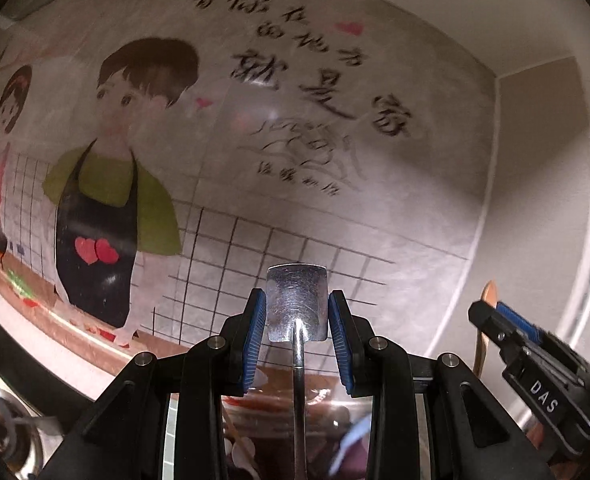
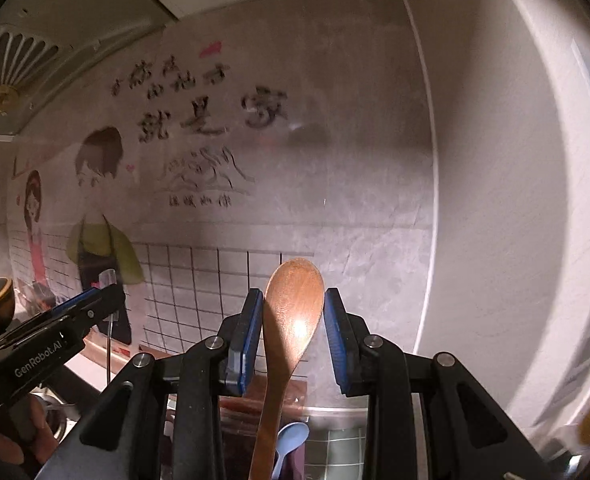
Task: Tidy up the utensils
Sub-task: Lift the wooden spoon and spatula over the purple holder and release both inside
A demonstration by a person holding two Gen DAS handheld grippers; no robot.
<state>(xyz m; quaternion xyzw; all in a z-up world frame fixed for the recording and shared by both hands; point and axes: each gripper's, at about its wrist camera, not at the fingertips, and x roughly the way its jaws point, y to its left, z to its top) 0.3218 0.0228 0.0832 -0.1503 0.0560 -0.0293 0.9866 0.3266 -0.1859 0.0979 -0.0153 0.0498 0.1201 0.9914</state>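
Between ribbed blue tongs (image 1: 297,314): flat scratched steel spatula (image 1: 297,300).

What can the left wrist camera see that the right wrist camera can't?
Only the left wrist view shows the metal spatula close up, its flat blade between the left gripper pads, and the red hearts on the apron. Only the right wrist view shows the wooden spoon bowl up close between the right gripper pads, a light blue spoon below it, and the range hood at top left. Both show the cartoon wall sticker with its writing, and each glimpses the other gripper at its edge.
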